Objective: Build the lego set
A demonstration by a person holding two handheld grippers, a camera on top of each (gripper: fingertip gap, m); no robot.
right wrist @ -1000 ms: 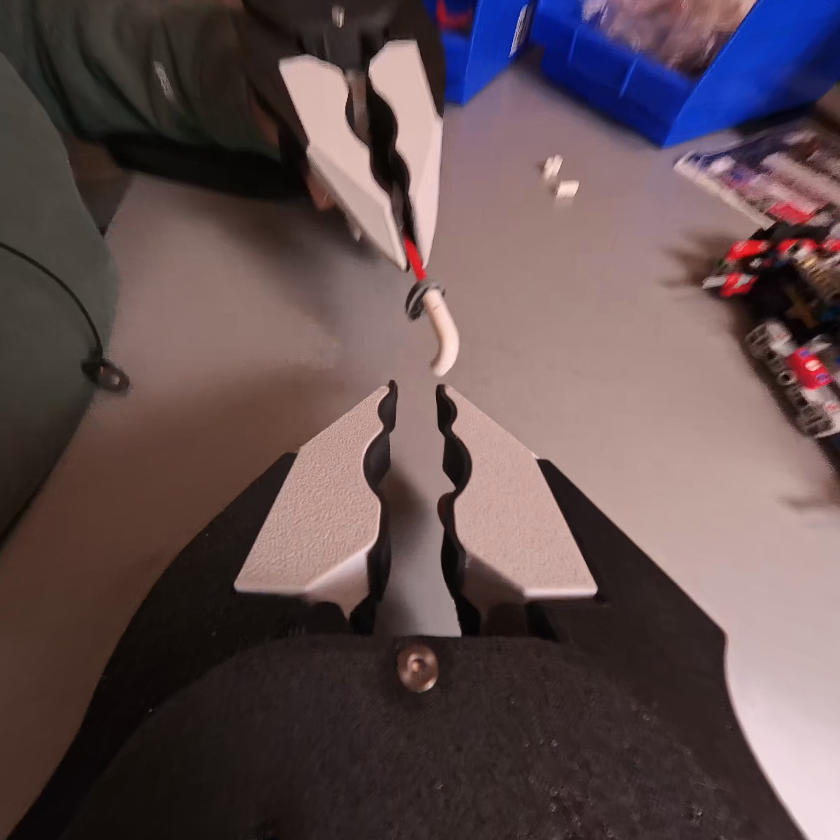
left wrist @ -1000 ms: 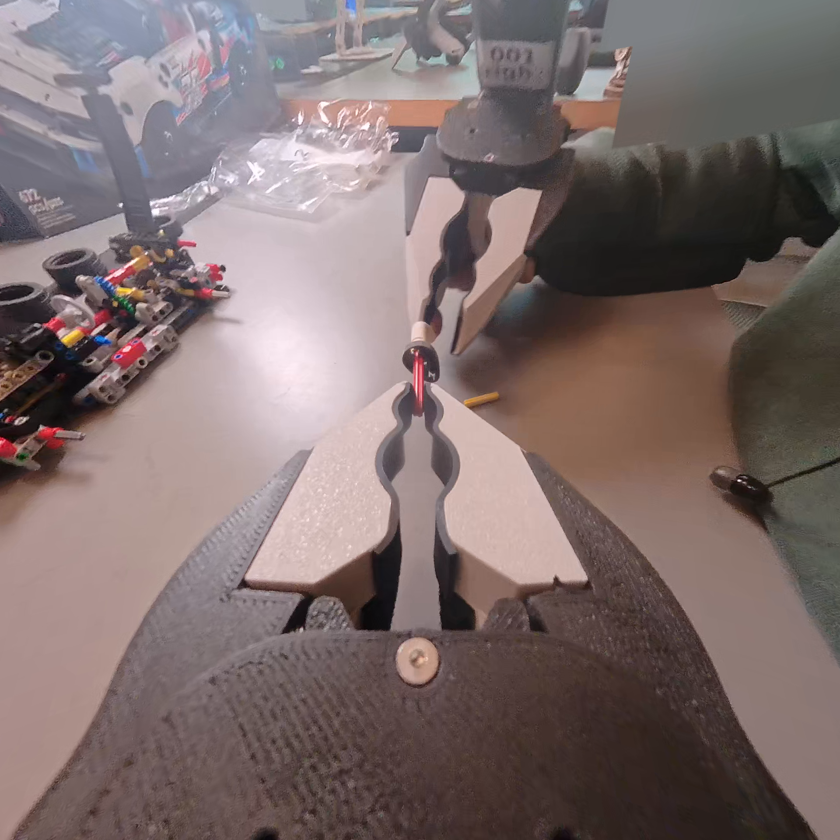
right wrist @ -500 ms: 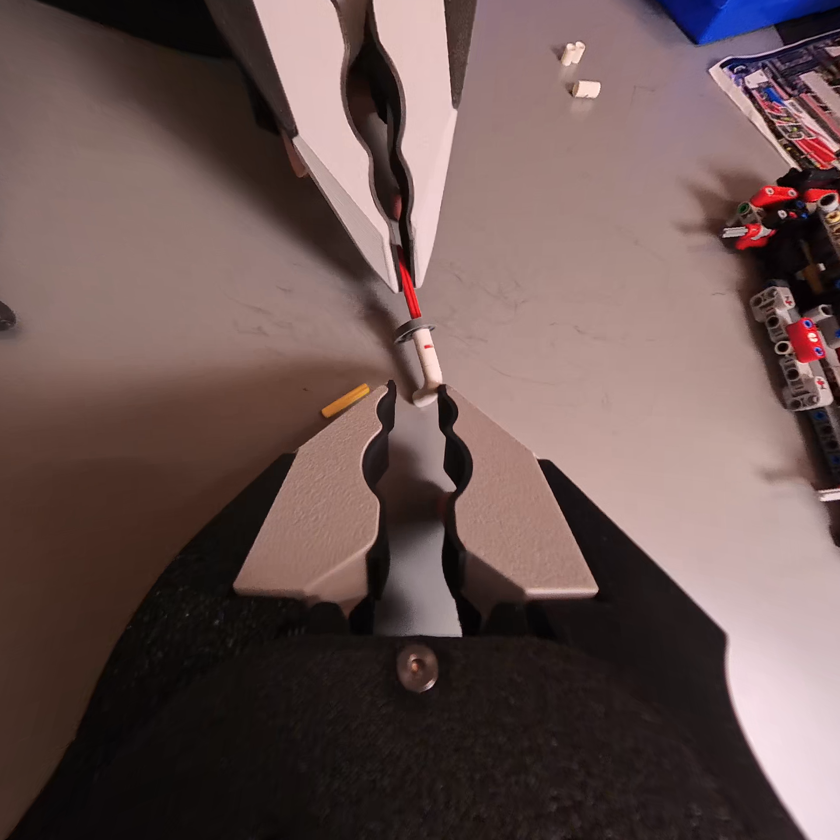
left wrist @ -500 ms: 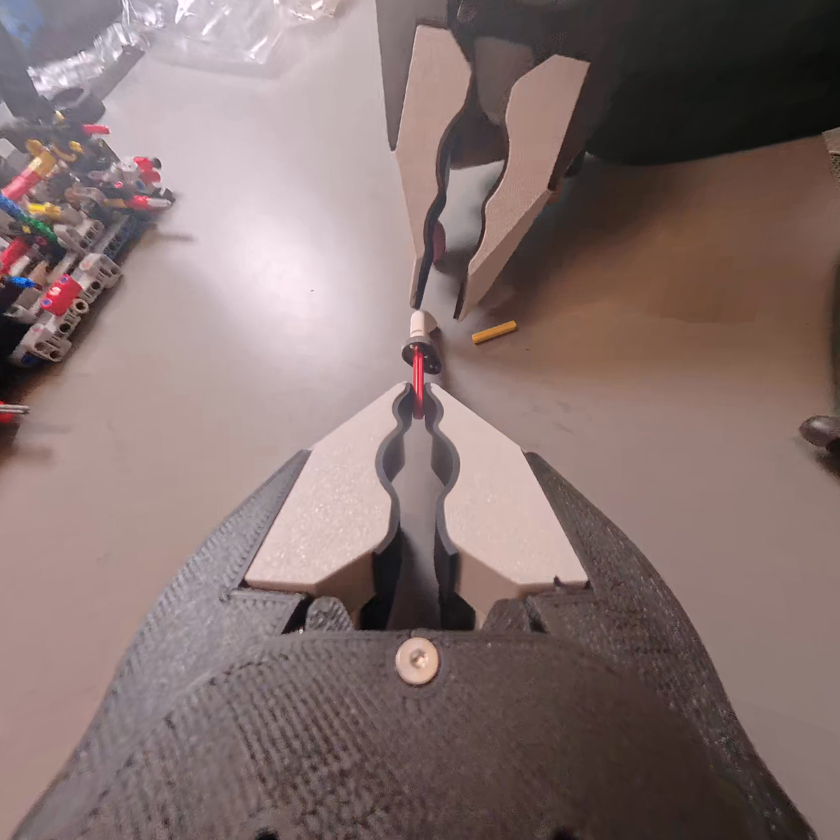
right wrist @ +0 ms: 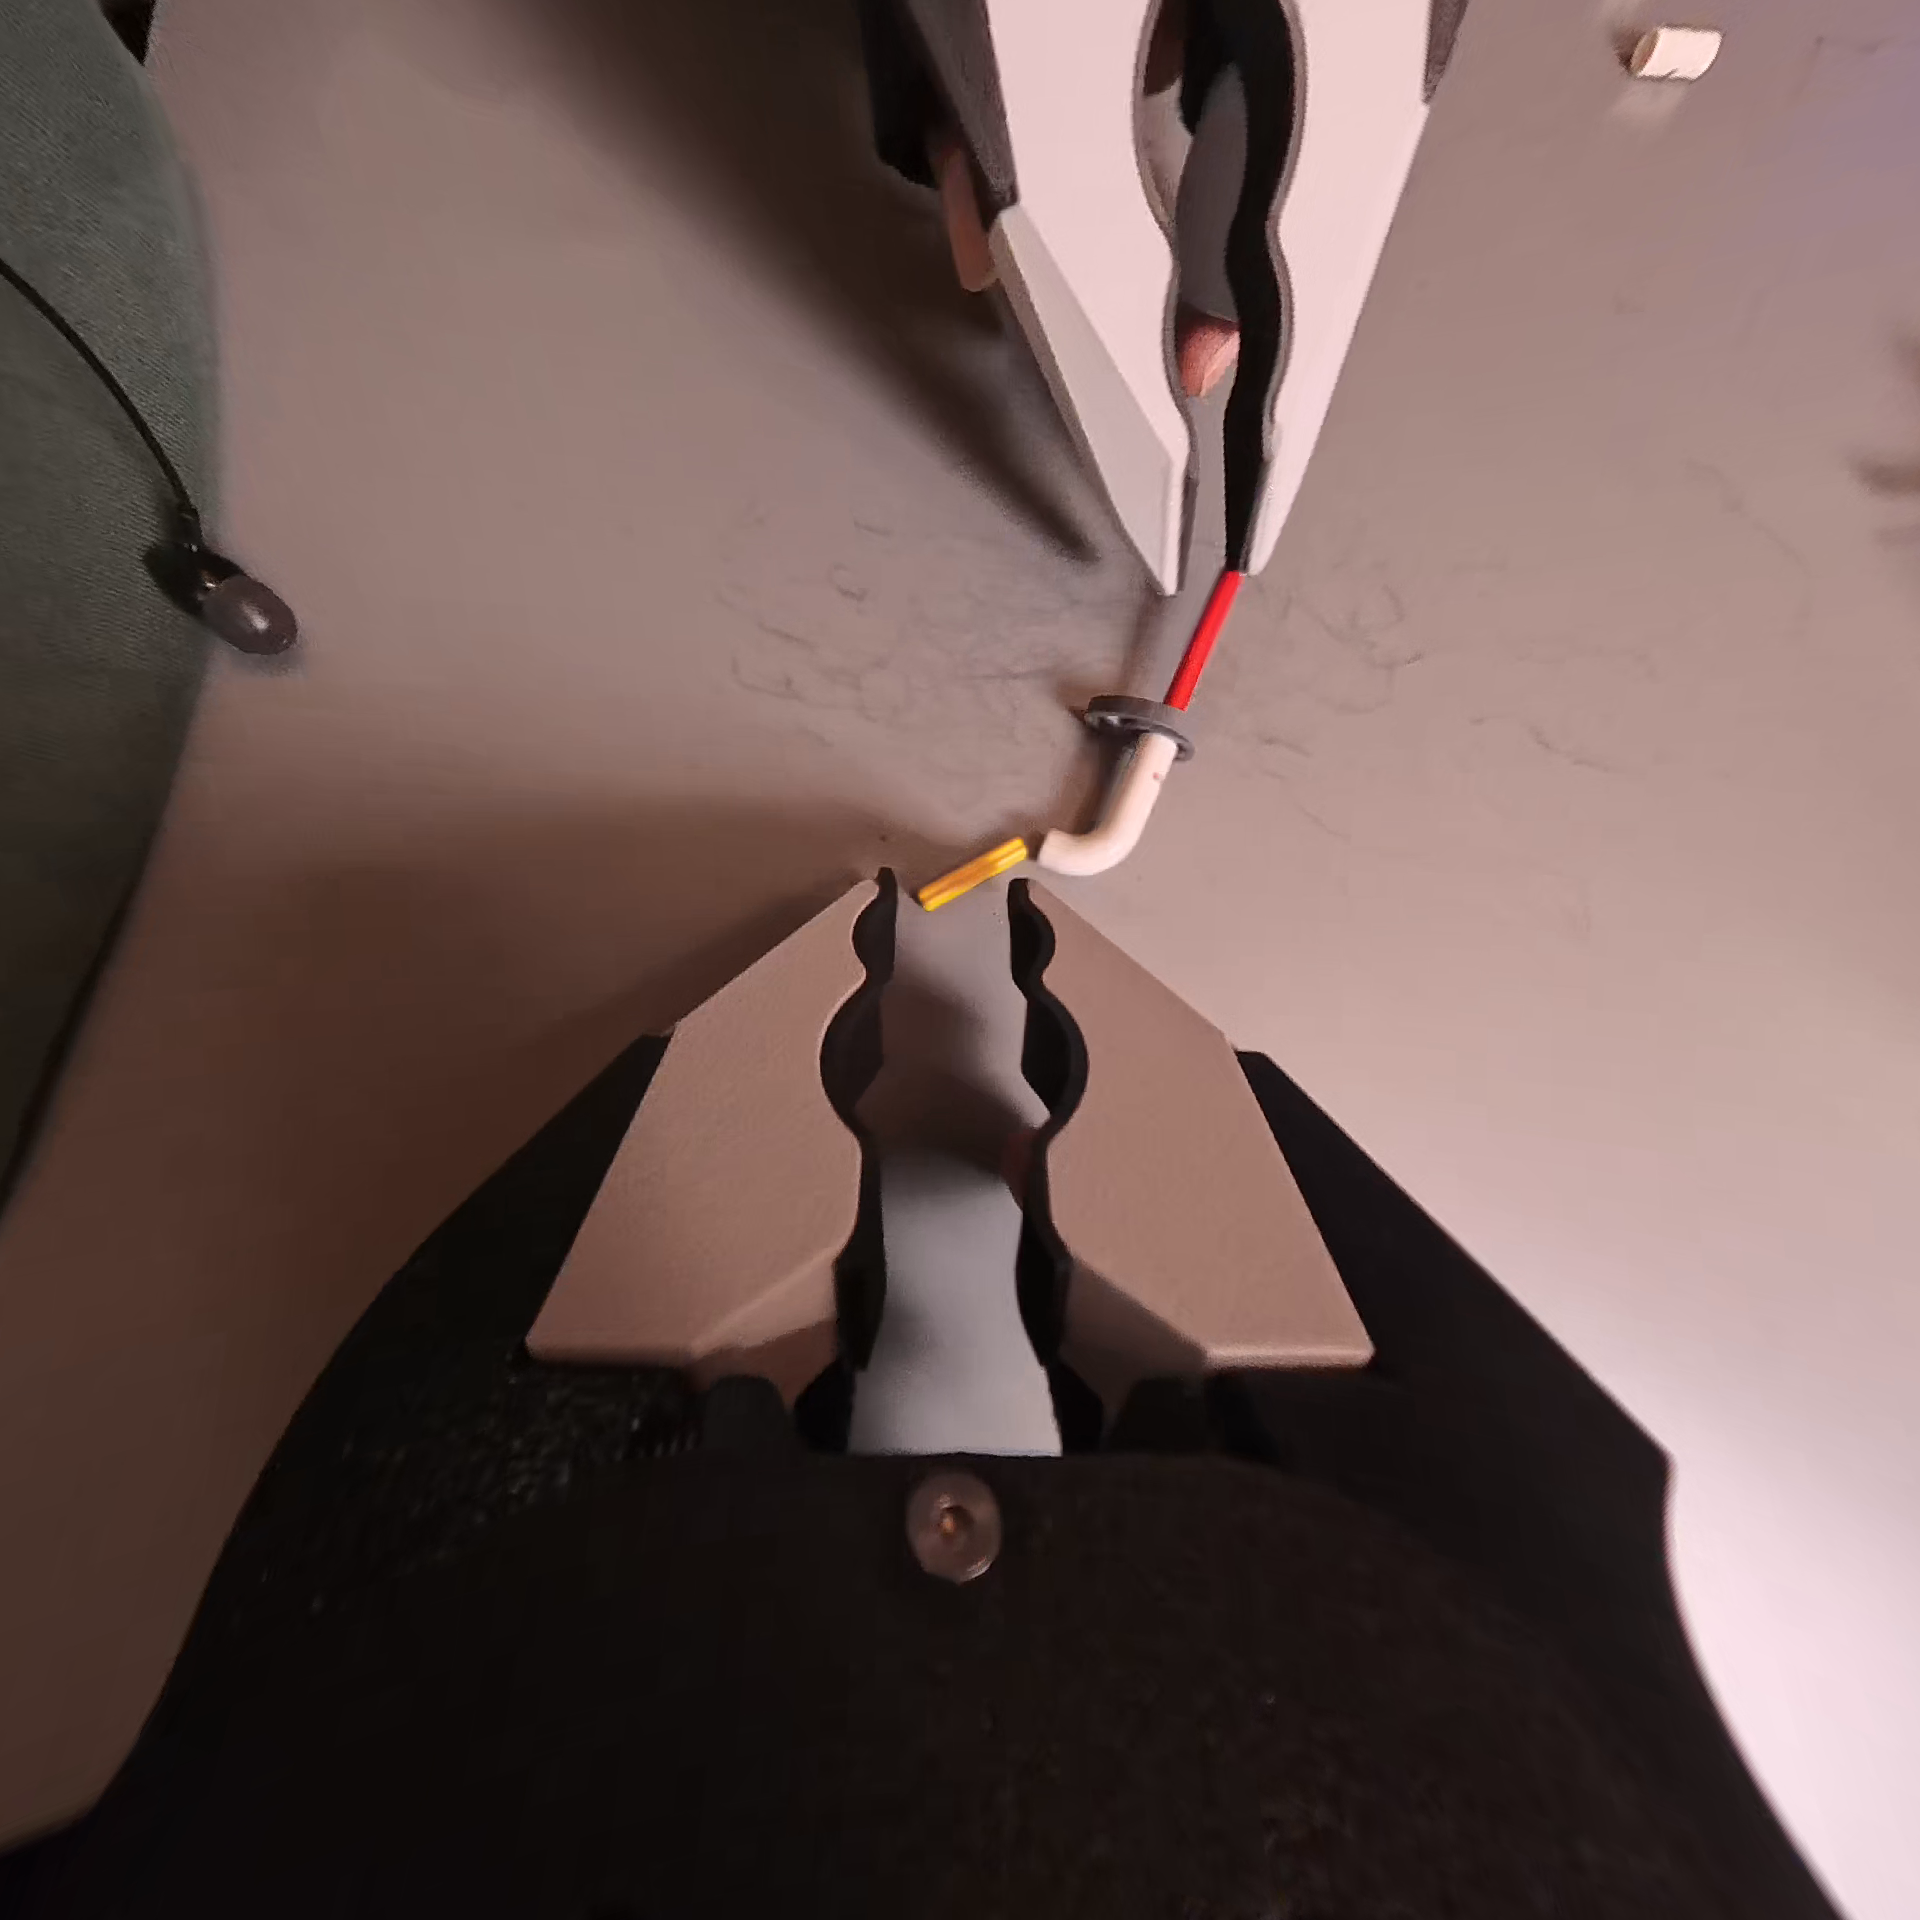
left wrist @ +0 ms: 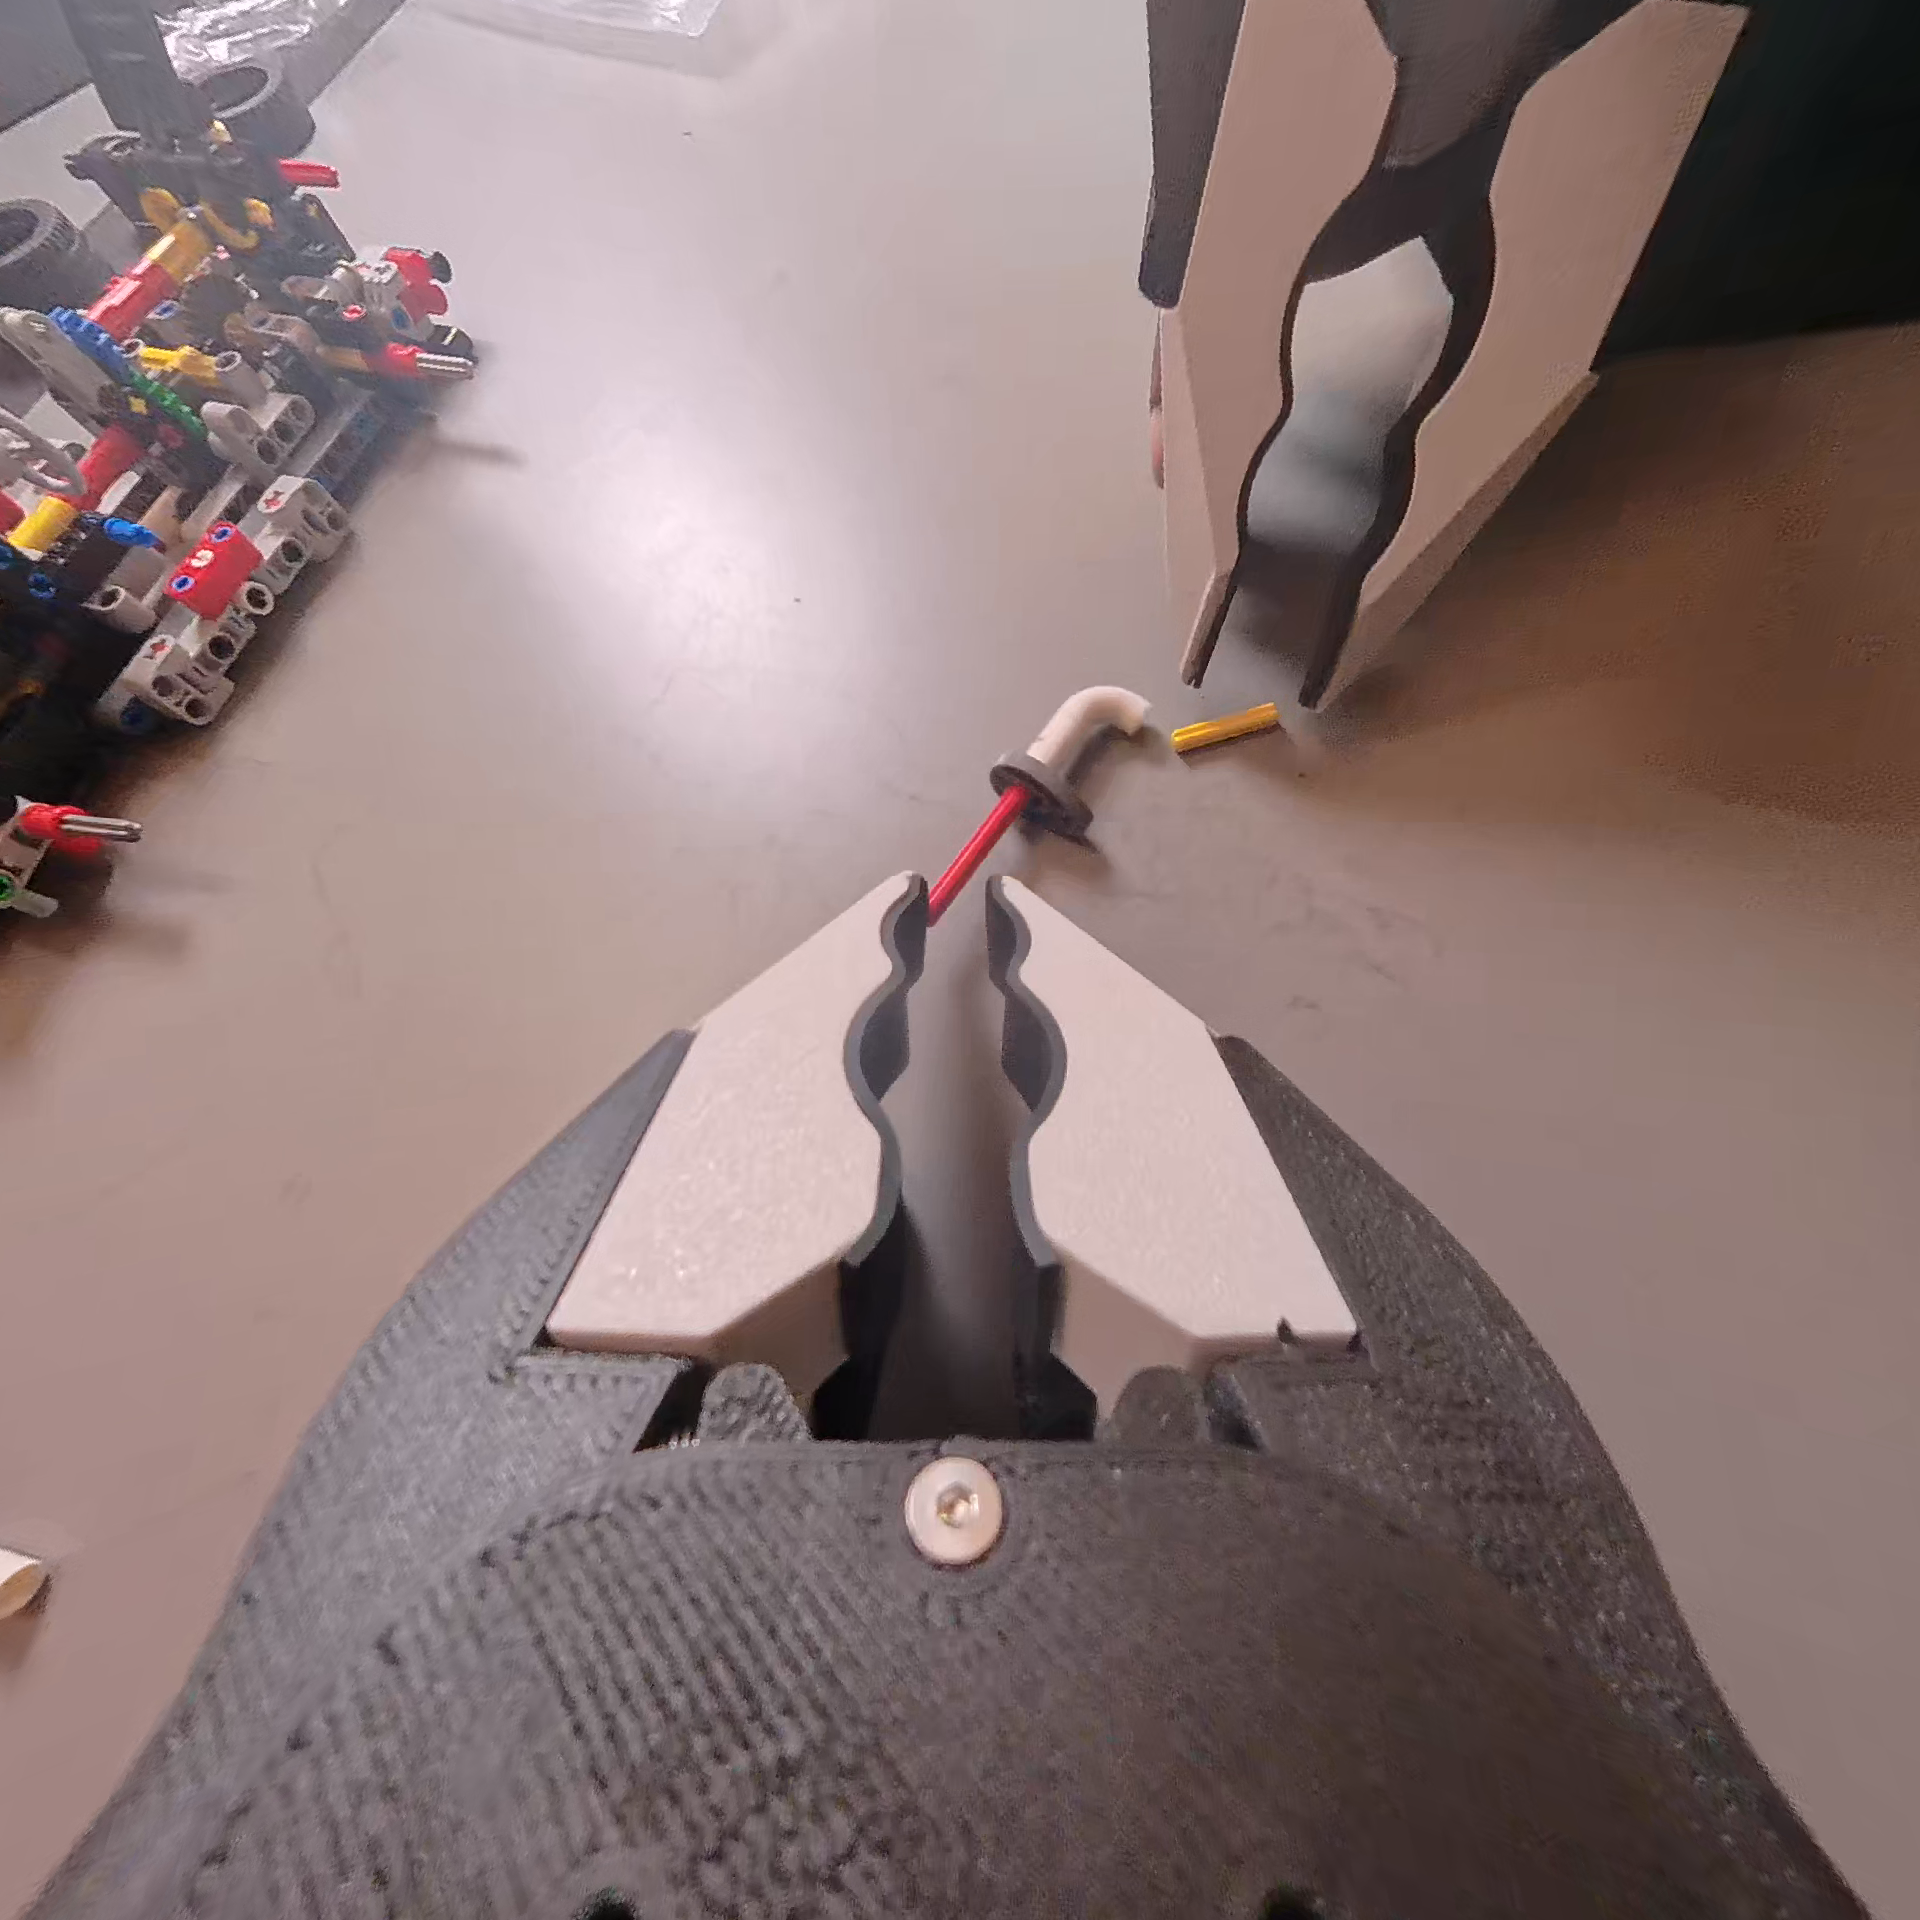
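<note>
Gaping slightly, the left gripper [left wrist: 951, 894] had its two tips apart. A thin red axle [left wrist: 971, 847] ran out from between them, lying along the inner face of one pad [left wrist: 902, 935], and the other pad stood clear of it, so nothing was clamped. The axle carried a dark grey flanged bush [left wrist: 1039, 795] and then a white elbow tube [left wrist: 1091, 722]. The bush looked to be resting on the grey table [left wrist: 727, 520], though with the blur there contact could not be confirmed.

The right gripper [right wrist: 951, 894] was also spread, low over the table. A short yellow ribbed pin [right wrist: 971, 875] lay slantwise across the mouth of its gap, touching neither pad. The pin's far end sat just beside the open end of the elbow tube, close to in line with it.

Handling judgement: the pin is small and ribbed and lies skewed to the fingers. A grip would hold best squared to its length and centred on it, since an off-centre pinch would likely spin or flick it. The axle assembly was loose, so any nudge at the elbow would shift it.

Further out, a half-built brick model chassis [left wrist: 187, 436] and a tyre [left wrist: 36, 244] lay well apart to the left gripper's left. A small white piece [right wrist: 1673, 50] sat beyond, and a green garment with a cord toggle [right wrist: 234, 613] was at the table edge.
</note>
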